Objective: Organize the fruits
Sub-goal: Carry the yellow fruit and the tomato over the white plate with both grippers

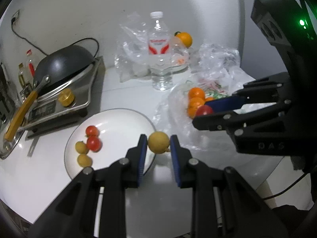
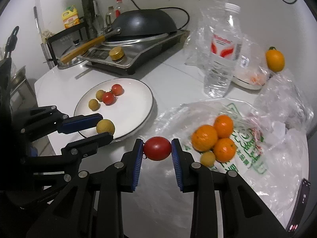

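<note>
Blue-padded jaws of the left gripper (image 1: 158, 142) are clamped on a small yellow-brown fruit (image 1: 159, 142), held just over the near rim of the white plate (image 1: 122, 119). On that plate lie two cherry tomatoes (image 1: 93, 137) and two more of the small yellow fruits (image 1: 82, 153), clustered toward its left side. From the other wrist, the right gripper (image 2: 157, 148) pinches a red tomato (image 2: 157, 148) between its pads, above the crinkled clear plastic bag (image 2: 247, 148) spread on the white worktop (image 2: 170, 73). Three oranges (image 2: 216, 136) sit touching one another on the bag, with another small yellow fruit (image 2: 207, 158) just beside them. A water bottle (image 2: 223, 53) stands upright behind the bag, and a lone orange fruit (image 2: 275, 60) with a green stem rests farther back to the right. An upturned black wok (image 2: 144, 22) lies on the cooktop (image 2: 138, 57) behind the plate.
</note>
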Demonstrator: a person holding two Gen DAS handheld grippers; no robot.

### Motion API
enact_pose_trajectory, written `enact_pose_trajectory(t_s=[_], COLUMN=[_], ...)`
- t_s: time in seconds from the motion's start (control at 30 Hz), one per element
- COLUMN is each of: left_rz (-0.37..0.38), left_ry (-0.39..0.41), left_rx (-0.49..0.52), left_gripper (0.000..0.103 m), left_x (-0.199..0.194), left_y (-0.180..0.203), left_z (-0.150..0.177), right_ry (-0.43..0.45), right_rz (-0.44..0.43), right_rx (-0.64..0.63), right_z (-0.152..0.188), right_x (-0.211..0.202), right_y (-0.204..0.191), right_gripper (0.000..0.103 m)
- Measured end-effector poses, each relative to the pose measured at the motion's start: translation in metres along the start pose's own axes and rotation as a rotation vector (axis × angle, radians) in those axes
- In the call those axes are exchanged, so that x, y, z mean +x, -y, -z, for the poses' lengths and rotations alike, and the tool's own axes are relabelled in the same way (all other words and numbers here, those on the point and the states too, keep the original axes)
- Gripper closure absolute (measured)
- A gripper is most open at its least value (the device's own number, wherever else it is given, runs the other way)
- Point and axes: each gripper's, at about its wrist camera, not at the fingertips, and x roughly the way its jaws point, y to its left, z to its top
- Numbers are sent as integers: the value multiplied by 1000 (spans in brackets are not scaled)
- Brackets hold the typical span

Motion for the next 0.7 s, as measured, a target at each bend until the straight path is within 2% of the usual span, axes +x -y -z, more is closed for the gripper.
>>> enact_pose_trajectory(t_s=[0.5,0.7], left_rz=[-57,-109], left_ry=[-38,-70], left_rx=[-63,-80], left_gripper=[79,79], left_x=[9,21], left_y=[-50,-72], left_z=[23,37], right_ry=[-32,-41], right_rz=[-28,-47], right_rx=[-47,-60], right_z=[-22,-32], right_x=[30,45], right_y=[-30,-41], right_gripper=[72,72])
